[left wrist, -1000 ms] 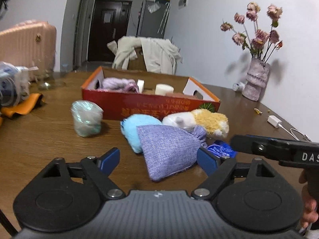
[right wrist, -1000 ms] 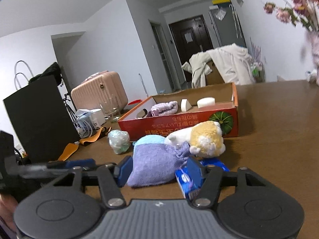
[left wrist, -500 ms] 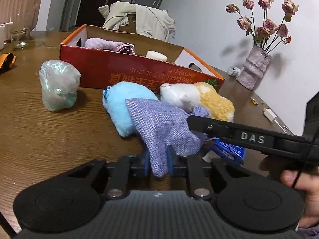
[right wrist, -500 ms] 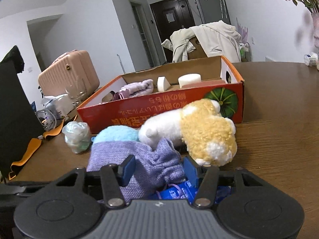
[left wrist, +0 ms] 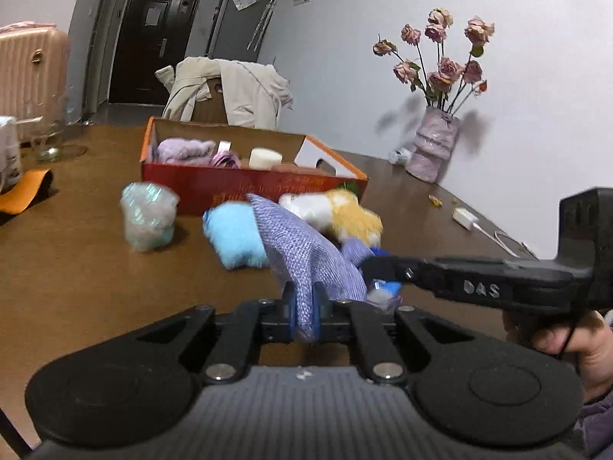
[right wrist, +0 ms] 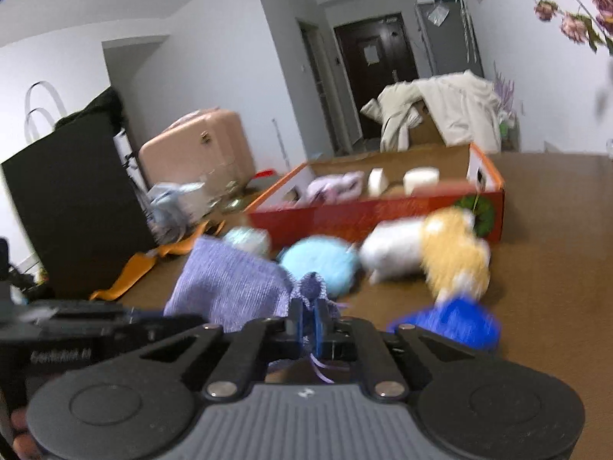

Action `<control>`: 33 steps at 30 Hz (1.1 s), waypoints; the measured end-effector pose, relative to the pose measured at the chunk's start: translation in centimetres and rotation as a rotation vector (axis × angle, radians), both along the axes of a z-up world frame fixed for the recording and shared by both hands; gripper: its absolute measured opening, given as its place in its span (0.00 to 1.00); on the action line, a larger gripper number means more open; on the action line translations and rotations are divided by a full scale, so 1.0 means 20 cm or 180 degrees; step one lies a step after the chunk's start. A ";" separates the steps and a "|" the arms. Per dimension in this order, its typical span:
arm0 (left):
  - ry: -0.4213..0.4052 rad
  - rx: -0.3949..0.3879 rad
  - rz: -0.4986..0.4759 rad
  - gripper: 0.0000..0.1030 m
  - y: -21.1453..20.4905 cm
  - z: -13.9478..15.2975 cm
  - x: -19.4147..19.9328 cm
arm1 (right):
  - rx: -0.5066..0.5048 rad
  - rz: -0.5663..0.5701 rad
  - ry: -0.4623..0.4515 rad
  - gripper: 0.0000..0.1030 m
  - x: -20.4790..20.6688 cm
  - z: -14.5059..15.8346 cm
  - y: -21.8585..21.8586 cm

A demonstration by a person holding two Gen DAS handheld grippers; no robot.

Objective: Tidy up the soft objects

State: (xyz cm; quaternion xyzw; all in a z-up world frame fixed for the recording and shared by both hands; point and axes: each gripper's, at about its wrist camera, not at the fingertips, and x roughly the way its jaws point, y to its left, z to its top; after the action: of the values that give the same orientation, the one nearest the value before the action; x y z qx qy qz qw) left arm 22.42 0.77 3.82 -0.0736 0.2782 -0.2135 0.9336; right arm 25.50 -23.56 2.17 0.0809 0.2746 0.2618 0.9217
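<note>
A purple woven pouch [left wrist: 306,257] is held off the table by both grippers. My left gripper [left wrist: 304,306] is shut on its bottom end. My right gripper [right wrist: 308,320] is shut on its gathered drawstring neck [right wrist: 312,287]. Behind it lie a light blue plush [left wrist: 233,235], a white and yellow plush toy [left wrist: 337,211] and a pale green wrapped bundle [left wrist: 147,216]. A blue packet [right wrist: 452,320] lies under the pouch's right side. The red cardboard box [left wrist: 245,186] holds a lilac cloth [left wrist: 184,149] and white foam pieces.
A vase of dried roses [left wrist: 435,149] stands at the right by the wall, with a white charger and cable [left wrist: 465,218] near it. An orange strap [left wrist: 23,191] and a glass sit at the left. A pink suitcase [right wrist: 195,153] and black bag stand beyond the table.
Both grippers closed on the purple pouch, left first, then right on its neck. The pouch has been lifted off the table.
</note>
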 end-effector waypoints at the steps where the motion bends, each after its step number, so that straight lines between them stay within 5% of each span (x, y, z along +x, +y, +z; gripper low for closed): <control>1: 0.0044 0.0012 0.0042 0.10 0.01 -0.01 -0.03 | 0.0000 0.0021 0.0048 0.06 -0.06 -0.02 0.01; 4: 0.0278 0.0009 0.0218 0.11 0.07 -0.10 -0.12 | -0.0018 0.0060 0.0197 0.07 -0.22 -0.09 0.06; 6: 0.0376 -0.0047 0.0319 0.21 0.11 -0.14 -0.16 | 0.0045 -0.0024 0.0284 0.11 -0.29 -0.13 0.05; 12: 0.0146 -0.0133 0.0415 0.43 0.20 -0.08 -0.24 | 0.0083 -0.0189 0.0197 0.20 -0.38 -0.09 0.02; 17: 0.0191 -0.0176 0.0429 0.45 0.18 -0.10 -0.17 | 0.0136 -0.0153 0.0130 0.37 -0.30 -0.09 0.06; 20: 0.0231 -0.0222 0.0460 0.40 0.16 -0.16 -0.14 | 0.0124 -0.0165 0.0181 0.37 -0.24 -0.13 0.09; 22: 0.0240 -0.0226 0.0474 0.24 0.17 -0.19 -0.13 | 0.0128 -0.0148 0.0234 0.38 -0.19 -0.17 0.11; 30: 0.0355 -0.0280 0.0553 0.14 0.21 -0.25 -0.09 | 0.0256 -0.0087 0.0290 0.46 -0.16 -0.24 0.16; 33: 0.0350 -0.0289 0.0524 0.08 0.21 -0.24 -0.09 | 0.0372 -0.0017 0.0343 0.30 -0.15 -0.25 0.16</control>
State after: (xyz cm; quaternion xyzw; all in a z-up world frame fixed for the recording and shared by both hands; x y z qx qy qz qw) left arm 20.67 5.02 -1.05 -0.1500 0.3121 -0.1442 0.9270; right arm 22.44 -20.33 -2.89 0.1492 0.3078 0.2702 0.9000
